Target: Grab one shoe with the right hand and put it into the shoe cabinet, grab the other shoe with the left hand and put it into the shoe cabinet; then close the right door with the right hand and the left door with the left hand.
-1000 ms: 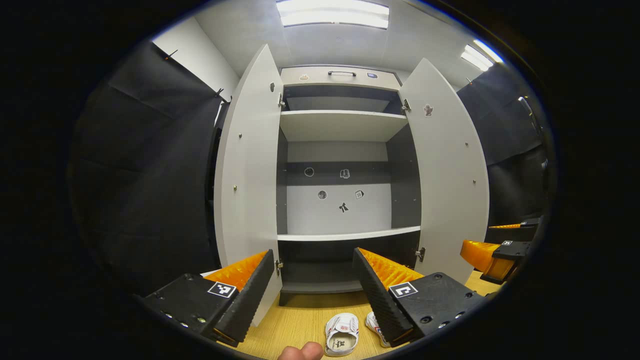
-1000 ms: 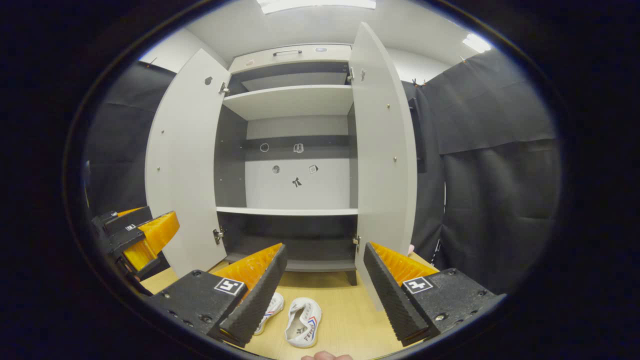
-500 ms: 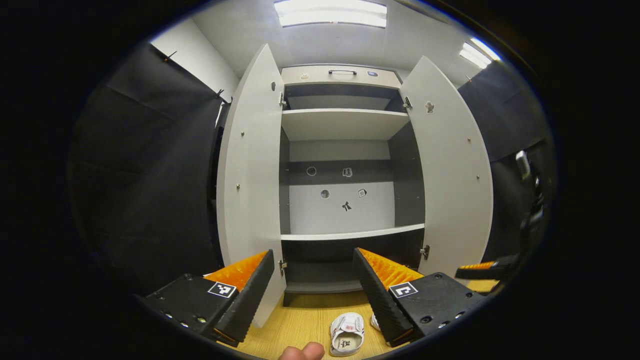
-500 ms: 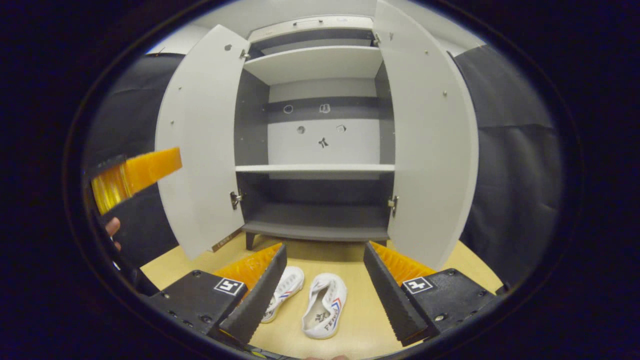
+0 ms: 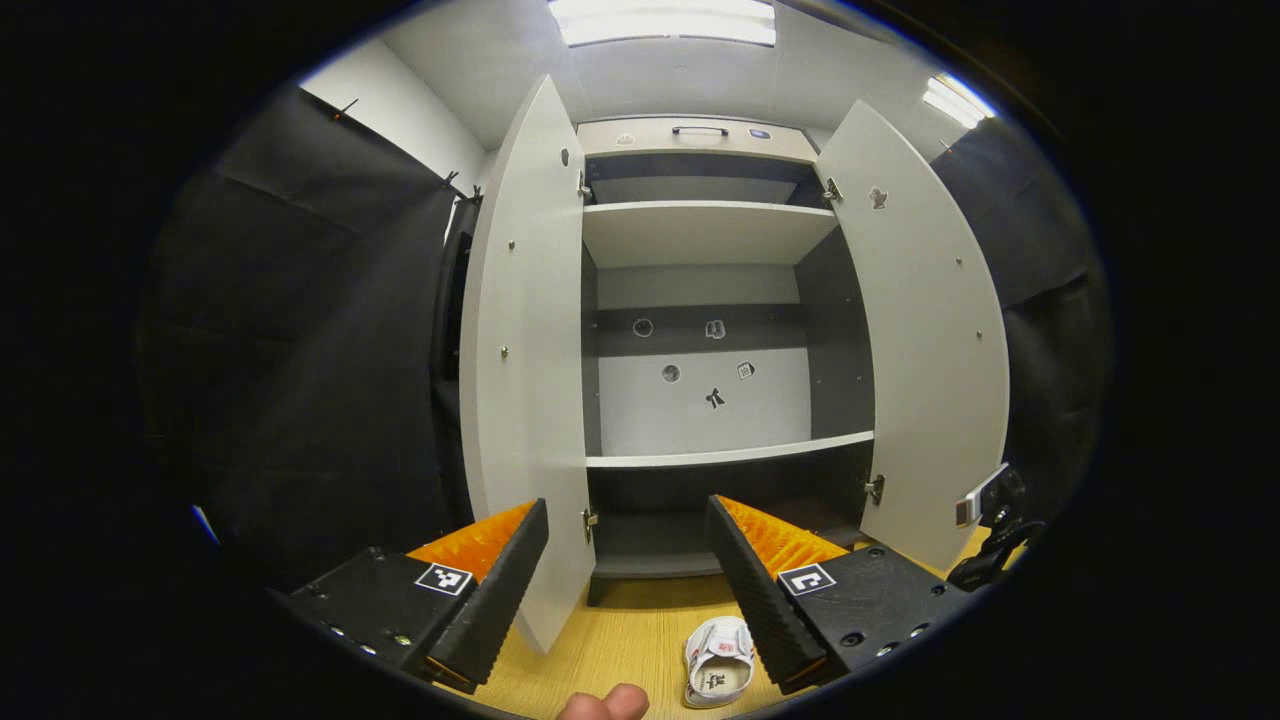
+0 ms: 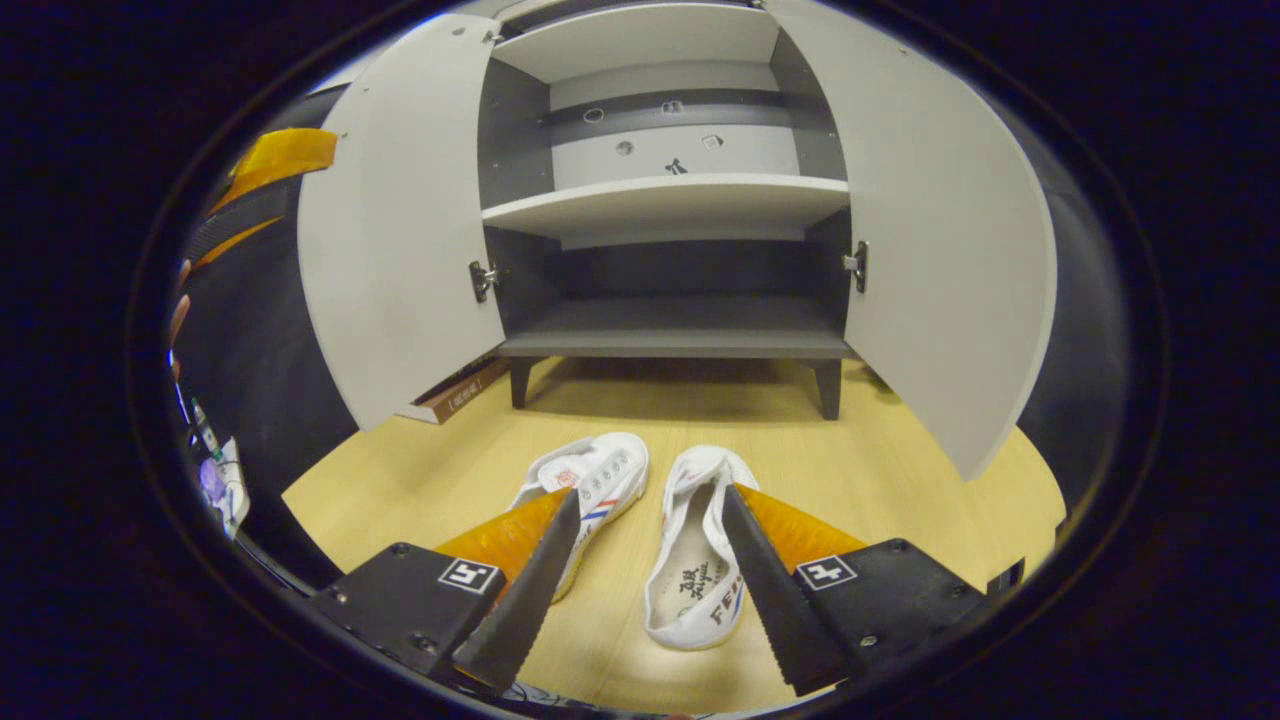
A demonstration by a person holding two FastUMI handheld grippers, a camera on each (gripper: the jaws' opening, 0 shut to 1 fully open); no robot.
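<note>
Two white canvas shoes lie side by side on the wooden floor before the open shoe cabinet [image 6: 680,330]: the left shoe [image 6: 592,478] and the right shoe [image 6: 695,565]. My right gripper [image 6: 650,495] is open and tilted down over them, with the right shoe's opening showing between its fingers; it touches neither shoe. My left gripper [image 5: 628,505] is open and empty, held higher and facing the cabinet [image 5: 700,455]; one shoe [image 5: 720,665] peeks out below its right finger. Both doors stand wide open: left door [image 6: 400,220], right door [image 6: 950,250].
A flat brown box [image 6: 455,395] lies on the floor under the left door. The cabinet stands on short legs [image 6: 828,388]. Black cloth walls close in on both sides. The other gripper [image 6: 270,160] and a hand's fingers [image 6: 180,300] sit at the far left of the right gripper view.
My right gripper has tipped downward and dropped closer to the shoes, which now sit larger between its fingers. The left gripper drifted slightly rightward, staying open.
</note>
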